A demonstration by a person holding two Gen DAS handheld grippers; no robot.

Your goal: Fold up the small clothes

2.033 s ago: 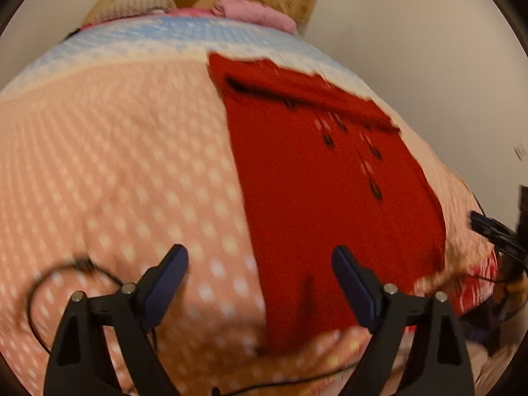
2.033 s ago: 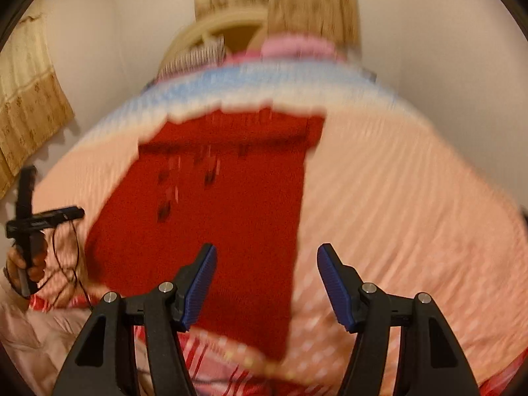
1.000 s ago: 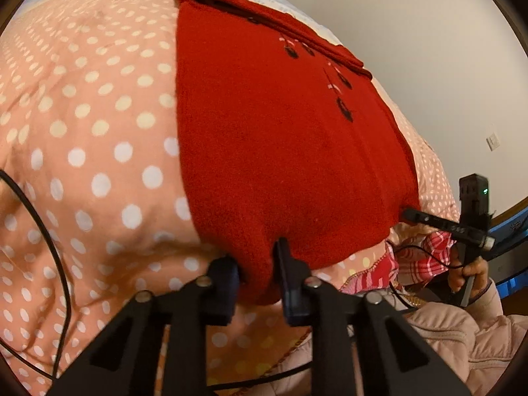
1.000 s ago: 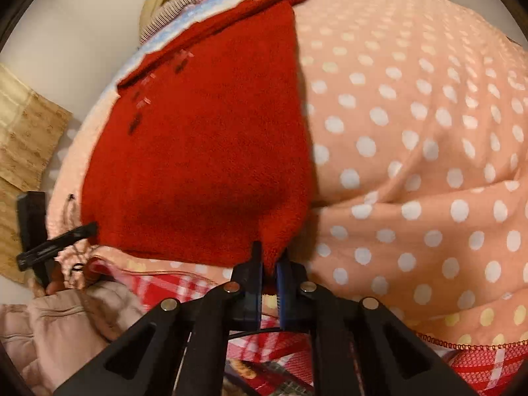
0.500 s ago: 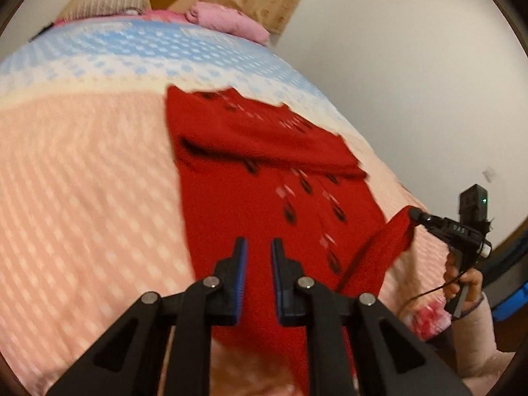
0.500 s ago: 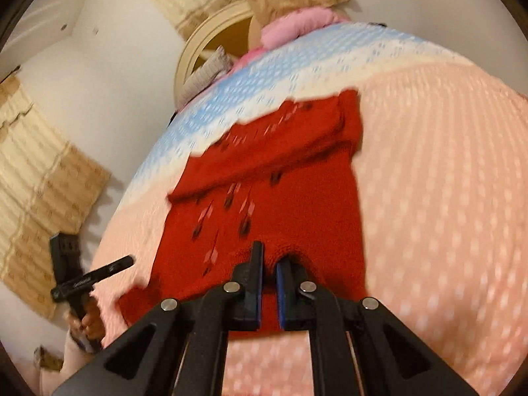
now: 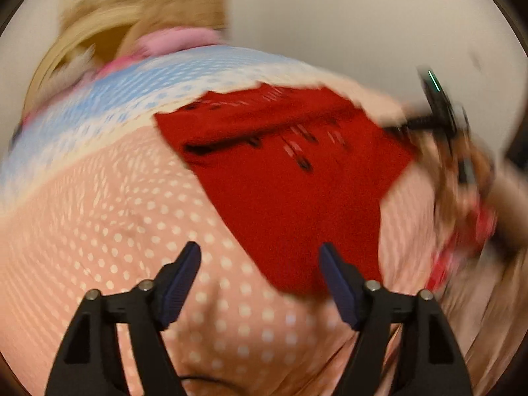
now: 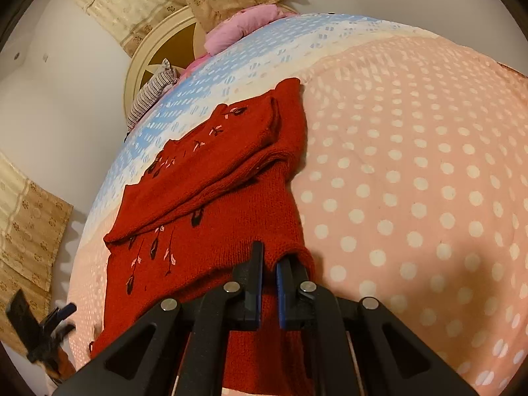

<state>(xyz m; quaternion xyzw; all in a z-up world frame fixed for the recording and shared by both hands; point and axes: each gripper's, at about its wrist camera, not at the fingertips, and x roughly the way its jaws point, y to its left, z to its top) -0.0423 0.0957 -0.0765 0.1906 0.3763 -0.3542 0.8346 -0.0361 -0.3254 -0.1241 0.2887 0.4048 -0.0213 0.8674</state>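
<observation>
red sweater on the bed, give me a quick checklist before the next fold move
1. Right tongs shut on the hem of the red knitted sweater: ok.
2. Left tongs free of cloth: ok; jaws opening, only the pink polka-dot bedspread shows between them.
3. Sleeve folded across the sweater's chest: ok, seen in the right wrist view.
4. Hem lifted evenly on both corners: not ok, only the right corner is gripped.
5. Sweater lying flat: cannot tell, the left wrist view is blurred.
6. Pink pillow clear of the sweater: ok.
</observation>
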